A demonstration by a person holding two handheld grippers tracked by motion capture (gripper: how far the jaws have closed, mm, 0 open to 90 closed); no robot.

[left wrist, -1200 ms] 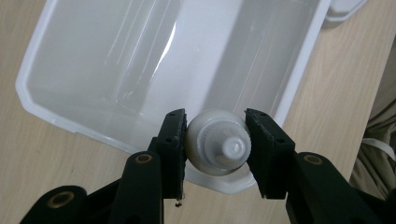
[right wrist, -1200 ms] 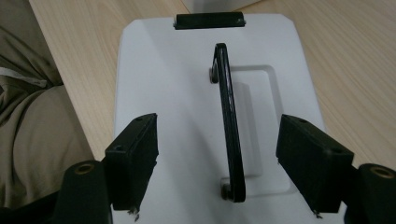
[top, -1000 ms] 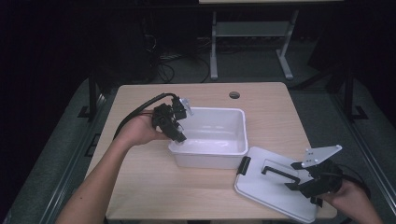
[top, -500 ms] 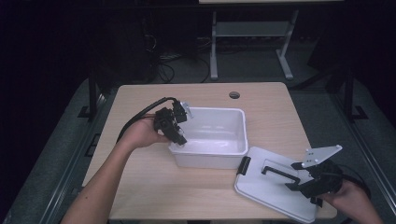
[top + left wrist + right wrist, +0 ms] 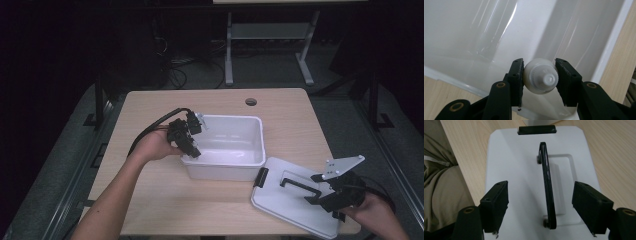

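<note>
A white plastic bin [image 5: 235,150] stands mid-table, its inside seen in the left gripper view as white walls [image 5: 486,30]. My left gripper [image 5: 192,150] hangs over the bin's left rim and is shut on a small white round object with a ribbed cap [image 5: 541,78], held above the bin's interior. The bin's white lid [image 5: 287,200] lies flat at the front right, with a black handle [image 5: 547,187] and a black latch [image 5: 537,129]. My right gripper [image 5: 320,192] is open over the lid, one jaw on each side of the handle without touching it.
The wooden table [image 5: 150,200] has a cable hole [image 5: 251,101] near its far edge. The table's front edge runs just past the lid. A person's trouser leg [image 5: 441,185] lies beside the table. Dark floor and a metal stand [image 5: 270,35] lie beyond.
My left gripper has sunk a little toward the bin's left rim, still holding the white object. The right gripper and lid have stayed put.
</note>
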